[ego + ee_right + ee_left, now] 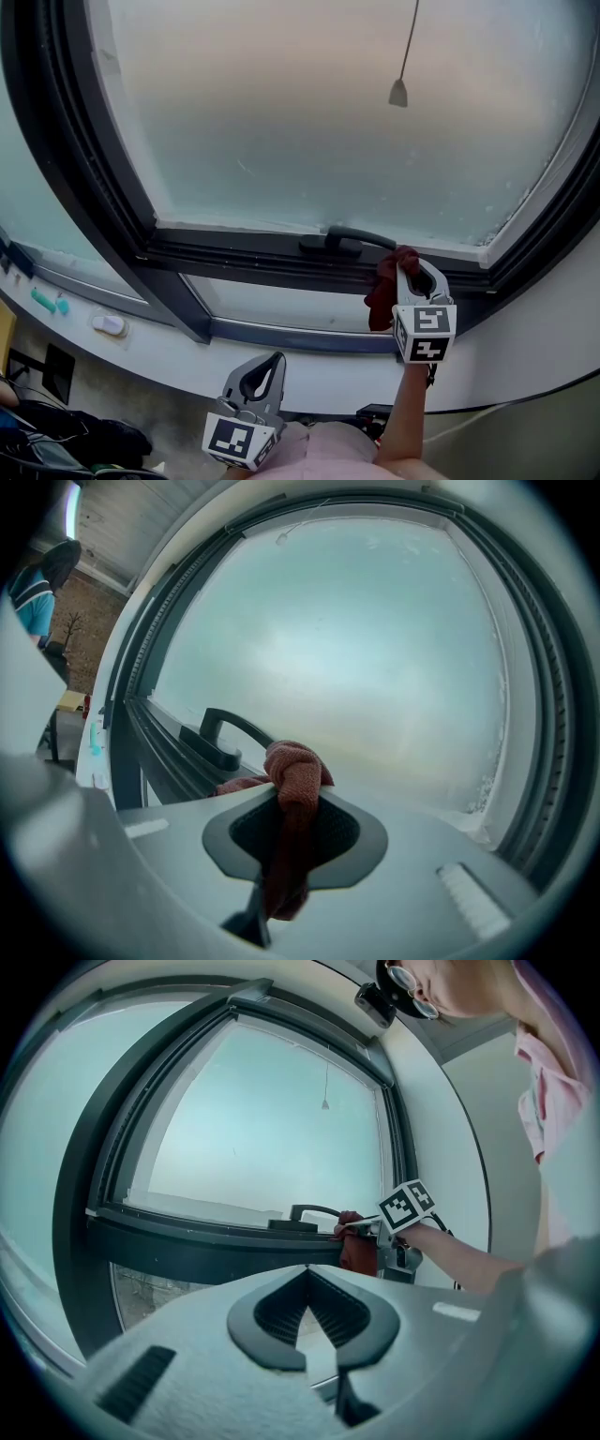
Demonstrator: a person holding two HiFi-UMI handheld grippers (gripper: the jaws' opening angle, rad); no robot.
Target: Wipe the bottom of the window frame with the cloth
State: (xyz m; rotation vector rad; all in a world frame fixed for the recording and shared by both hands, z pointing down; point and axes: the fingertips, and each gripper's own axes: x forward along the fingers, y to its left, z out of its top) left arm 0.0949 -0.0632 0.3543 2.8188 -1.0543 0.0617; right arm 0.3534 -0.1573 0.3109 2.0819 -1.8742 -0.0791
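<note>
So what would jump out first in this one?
The dark red cloth stands out, clamped in the right gripper at the window frame's bottom rail, just right of the black handle. The left gripper hangs lower down, shut and empty.

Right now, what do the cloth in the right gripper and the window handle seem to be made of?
Cloth: dark red textile, probably cotton or microfibre; a coarse weave shows and it bunches. Window handle: matte black, smooth; painted metal or plastic, I cannot tell which.
</note>
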